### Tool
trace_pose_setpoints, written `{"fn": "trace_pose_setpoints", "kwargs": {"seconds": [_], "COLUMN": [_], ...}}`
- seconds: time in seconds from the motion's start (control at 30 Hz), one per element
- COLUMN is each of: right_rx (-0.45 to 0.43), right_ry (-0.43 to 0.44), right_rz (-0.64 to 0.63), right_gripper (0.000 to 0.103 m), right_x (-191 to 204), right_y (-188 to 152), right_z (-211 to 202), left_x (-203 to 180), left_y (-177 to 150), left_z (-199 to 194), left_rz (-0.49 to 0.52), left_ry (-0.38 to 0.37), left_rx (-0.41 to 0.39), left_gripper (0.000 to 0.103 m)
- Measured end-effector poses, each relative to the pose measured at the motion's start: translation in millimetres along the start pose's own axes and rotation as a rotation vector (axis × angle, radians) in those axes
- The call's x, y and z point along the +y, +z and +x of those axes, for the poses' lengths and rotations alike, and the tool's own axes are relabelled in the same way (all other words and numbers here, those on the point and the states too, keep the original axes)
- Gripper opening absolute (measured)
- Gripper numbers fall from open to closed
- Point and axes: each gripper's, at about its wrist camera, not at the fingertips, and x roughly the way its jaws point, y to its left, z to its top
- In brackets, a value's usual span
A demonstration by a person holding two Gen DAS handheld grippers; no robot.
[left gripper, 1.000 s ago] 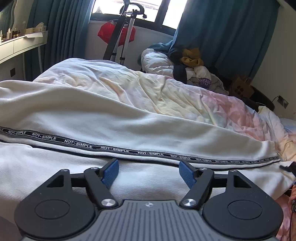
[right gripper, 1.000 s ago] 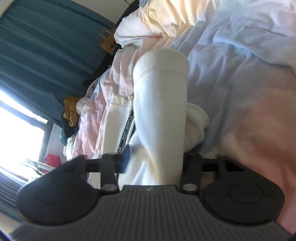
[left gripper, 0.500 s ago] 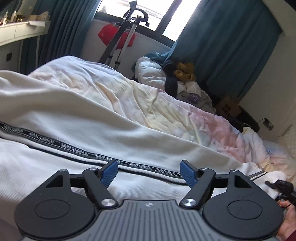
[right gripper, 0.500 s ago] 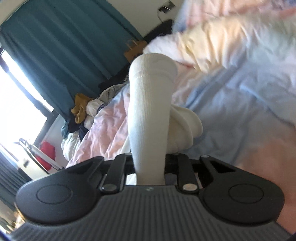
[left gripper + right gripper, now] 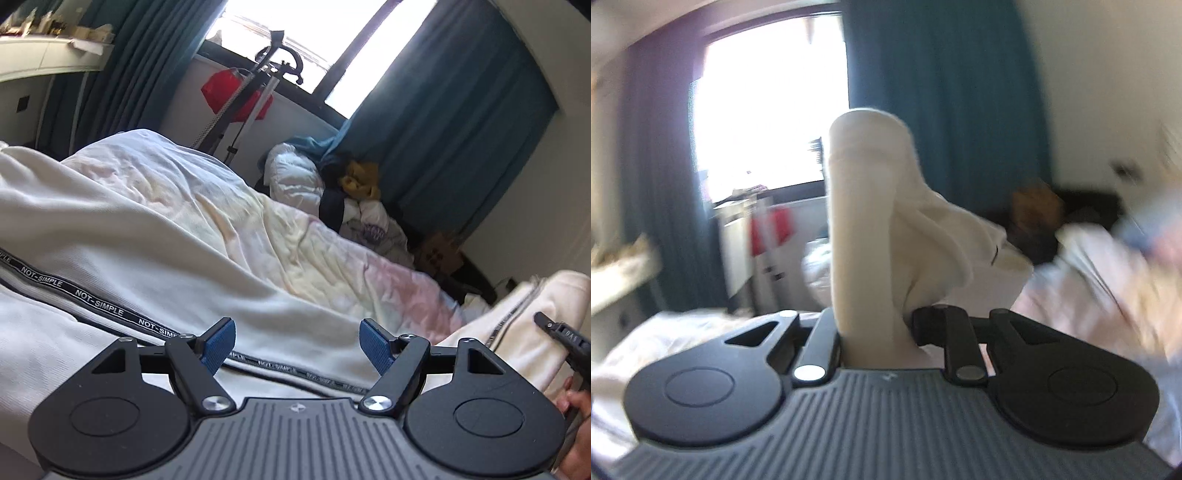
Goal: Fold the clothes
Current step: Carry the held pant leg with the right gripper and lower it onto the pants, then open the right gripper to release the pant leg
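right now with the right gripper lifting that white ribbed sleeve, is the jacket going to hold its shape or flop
Likely flop: beyond the right gripper the sleeve bends and its cuff end droops in soft folds. The white jacket looks thick and ribbed, so probably fairly heavy for cloth and apt to drag on the bed. The ribbed weave should grip, not slip.

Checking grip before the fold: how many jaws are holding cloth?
1. The right gripper clamps the white garment; the left gripper hovers open above it.

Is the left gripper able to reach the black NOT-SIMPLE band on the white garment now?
Probably yes. The left gripper is open, and the NOT-SIMPLE band on the white garment runs just ahead of its fingertips, with nothing between them.
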Motion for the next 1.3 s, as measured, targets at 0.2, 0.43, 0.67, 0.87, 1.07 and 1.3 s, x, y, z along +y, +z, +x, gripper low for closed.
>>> {"fn": "trace_pose_setpoints", "kwargs": {"seconds": [0.2,0.43,0.67,0.87,1.07,1.3], "right_rx": [0.125,0.348,0.299,0.081,0.235,0.375], "right_ry": [0.239,0.336,0.329,0.244,0.343,0.386], "right_rz": [-0.397,-0.714,-0.465,-0.354,-0.405,-0.385], "right_gripper": [0.020,0.021,0.020,0.020,0.022,0.045], "right_x": [127.9,190.8,176.7,176.9,181.8,180.3], "right_y": [-53.3,-171.5,-141.4,-113.5,-132.5,-132.7], "right_z": [-15.9,-23.2,-25.0,-16.7,7.5,6.7], "left_x": [10.3,18.5,15.5,10.4,10.0,7.3], "left_y": [7.1,3.0,-2.2,-3.6,-5.4,-8.7], "left_z": [-14.6,-14.3,-12.1,-19.6,-14.2,-7.1], "left_rz": [-0.070,-0.107,-0.127,-0.125,-0.126,-0.106], "left_ry": [-0.035,-0.044,-0.083,-0.130,-0.111,-0.107], "left_rx": [-0.043,-0.011,0.010,-0.036,-0.026,0.008], "left_gripper": [0.076,0.076,0.076,0.077,0.078,0.079]}}
